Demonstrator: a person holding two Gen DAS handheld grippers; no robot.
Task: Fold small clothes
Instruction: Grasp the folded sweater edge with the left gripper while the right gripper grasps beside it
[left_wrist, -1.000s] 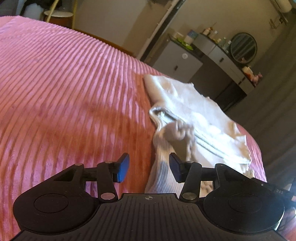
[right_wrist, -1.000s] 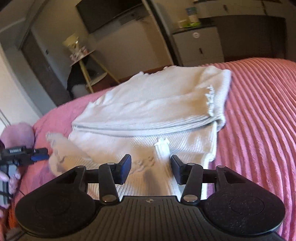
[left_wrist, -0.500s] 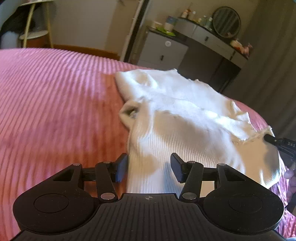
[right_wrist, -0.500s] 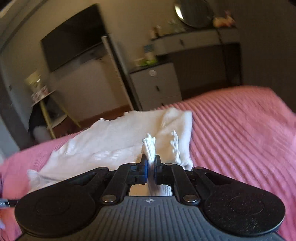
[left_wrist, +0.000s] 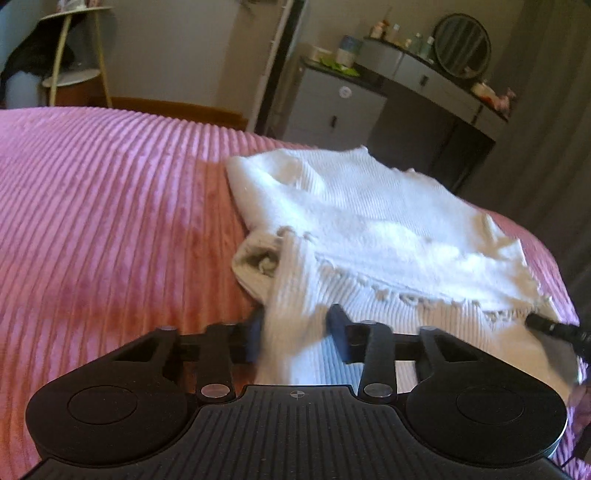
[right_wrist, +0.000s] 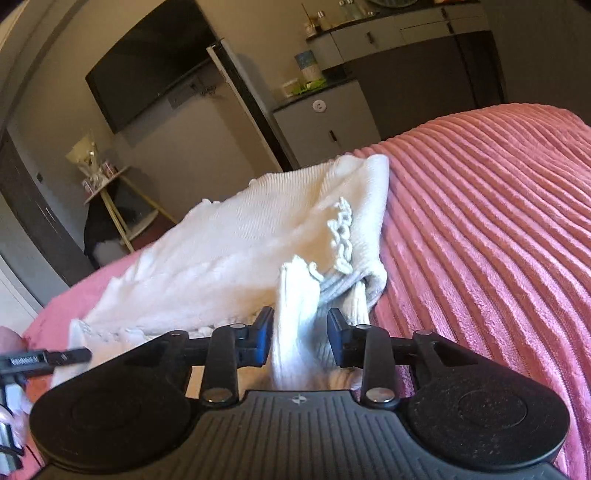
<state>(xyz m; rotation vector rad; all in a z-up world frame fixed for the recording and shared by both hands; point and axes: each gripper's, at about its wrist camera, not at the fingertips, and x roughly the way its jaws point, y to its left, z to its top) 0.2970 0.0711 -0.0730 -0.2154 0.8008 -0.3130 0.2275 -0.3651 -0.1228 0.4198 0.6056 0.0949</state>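
A white ribbed knit garment (left_wrist: 369, 221) with a lacy hem lies partly folded on the pink ribbed bedspread (left_wrist: 110, 221). My left gripper (left_wrist: 295, 338) is open, its jaws on either side of a raised fold at the garment's near left edge. In the right wrist view the same garment (right_wrist: 240, 251) lies ahead. My right gripper (right_wrist: 300, 338) is open, with a standing fold of the cloth between its jaws. The right gripper's tip (left_wrist: 550, 326) shows at the right edge of the left wrist view, at the hem.
The bedspread (right_wrist: 480, 240) stretches bare to the right. Beyond the bed stand a grey cabinet (left_wrist: 332, 107), a dresser with a round mirror (left_wrist: 461, 44), a wall TV (right_wrist: 147, 66) and a small side table (right_wrist: 114, 199). The left gripper (right_wrist: 44, 360) shows at the left edge.
My right gripper was shut on the garment's hem half a second ago and now has its jaws apart. My left gripper has moved forward onto the garment's near left edge.
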